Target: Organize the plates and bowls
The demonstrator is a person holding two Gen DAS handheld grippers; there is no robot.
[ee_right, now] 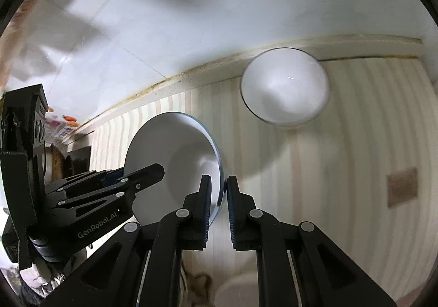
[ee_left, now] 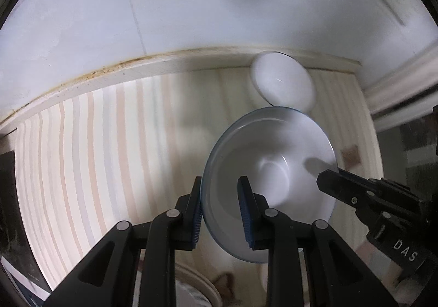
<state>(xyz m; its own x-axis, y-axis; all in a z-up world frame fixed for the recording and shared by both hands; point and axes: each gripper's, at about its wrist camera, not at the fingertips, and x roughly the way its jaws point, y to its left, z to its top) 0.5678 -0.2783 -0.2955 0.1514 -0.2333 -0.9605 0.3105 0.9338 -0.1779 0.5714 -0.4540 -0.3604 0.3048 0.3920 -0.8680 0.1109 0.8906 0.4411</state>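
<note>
A white bowl with a bluish rim is held up above the striped counter, tilted. My left gripper is shut on its left rim, one finger outside and one inside. My right gripper is shut on the opposite rim of the same bowl; its fingers show at the right in the left wrist view. The left gripper's fingers show at the left in the right wrist view. A second white bowl sits on the counter by the back wall; it also shows in the right wrist view.
The counter has a striped cream mat and ends at a white tiled wall. A small brown square lies on the mat at the right. A white round object lies below the counter edge.
</note>
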